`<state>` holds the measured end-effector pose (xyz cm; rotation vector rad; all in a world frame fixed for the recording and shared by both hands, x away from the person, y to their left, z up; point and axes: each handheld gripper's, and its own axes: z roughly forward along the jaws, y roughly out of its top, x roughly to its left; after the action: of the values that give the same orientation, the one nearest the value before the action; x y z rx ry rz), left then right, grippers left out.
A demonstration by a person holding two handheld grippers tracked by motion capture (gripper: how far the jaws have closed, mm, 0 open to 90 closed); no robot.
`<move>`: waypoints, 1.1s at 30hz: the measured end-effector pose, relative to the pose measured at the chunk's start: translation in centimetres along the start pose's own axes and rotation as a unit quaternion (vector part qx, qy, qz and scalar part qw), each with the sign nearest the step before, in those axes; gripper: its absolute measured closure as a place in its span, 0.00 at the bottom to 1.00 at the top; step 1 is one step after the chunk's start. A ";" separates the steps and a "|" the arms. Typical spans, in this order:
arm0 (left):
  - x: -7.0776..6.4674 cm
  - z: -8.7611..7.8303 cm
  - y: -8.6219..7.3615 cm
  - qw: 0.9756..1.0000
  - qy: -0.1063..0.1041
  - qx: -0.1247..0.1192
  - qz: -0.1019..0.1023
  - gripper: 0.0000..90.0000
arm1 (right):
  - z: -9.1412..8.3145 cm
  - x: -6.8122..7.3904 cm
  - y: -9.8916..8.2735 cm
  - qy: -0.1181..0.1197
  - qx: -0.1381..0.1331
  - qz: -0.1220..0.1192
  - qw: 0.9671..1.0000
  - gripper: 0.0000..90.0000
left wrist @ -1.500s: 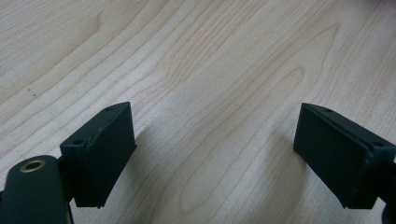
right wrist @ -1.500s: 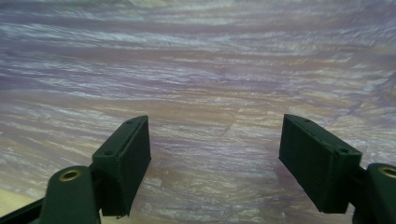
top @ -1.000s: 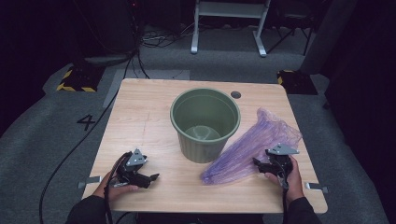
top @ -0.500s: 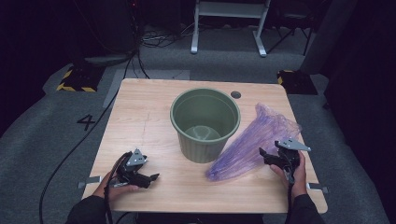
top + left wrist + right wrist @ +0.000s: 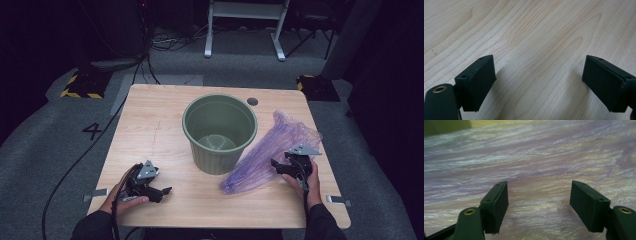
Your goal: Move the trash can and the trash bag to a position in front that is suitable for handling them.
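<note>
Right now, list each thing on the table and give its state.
Bin: upright, empty, no liner.
Bag: purple, crumpled, lying flat on the table beside the bin, not yet in it.
Left gripper: open, resting on bare wood, holding nothing.
Right gripper: open, jaws just closing a little above the bag, not yet pinching it.
Table: bare wood apart from these.
</note>
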<state>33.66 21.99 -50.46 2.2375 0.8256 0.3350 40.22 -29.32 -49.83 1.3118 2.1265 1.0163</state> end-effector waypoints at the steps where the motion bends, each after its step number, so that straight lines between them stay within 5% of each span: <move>1: -0.1 0.1 0.0 1.000 0.002 0.000 -0.001 0.11 | 0.2 -0.1 -0.1 0.000 0.005 0.002 1.000 0.36; 14: -0.4 0.4 0.3 1.000 0.000 0.002 -0.001 0.09 | 0.6 0.0 0.1 -0.004 0.024 -0.004 1.000 0.28; 21: -0.4 0.4 0.3 1.000 0.000 0.002 -0.002 0.09 | 0.7 0.2 0.1 0.006 0.019 -0.012 1.000 0.39; 25: -0.4 0.4 0.3 1.000 -0.001 0.003 -0.002 0.09 | 0.6 0.1 0.2 0.018 0.019 -0.007 1.000 0.37; 27: -0.4 0.4 0.3 1.000 0.000 0.002 -0.001 0.09 | 0.3 0.1 0.3 0.030 0.008 -0.001 1.000 0.35; 33: -0.4 0.4 0.3 1.000 -0.001 0.003 -0.001 0.09 | -0.9 1.3 1.7 0.017 -0.035 -0.010 0.999 0.24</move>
<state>33.67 21.32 -50.49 2.2414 0.8287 0.3295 39.93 -28.02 -47.94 1.2467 2.1050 1.1027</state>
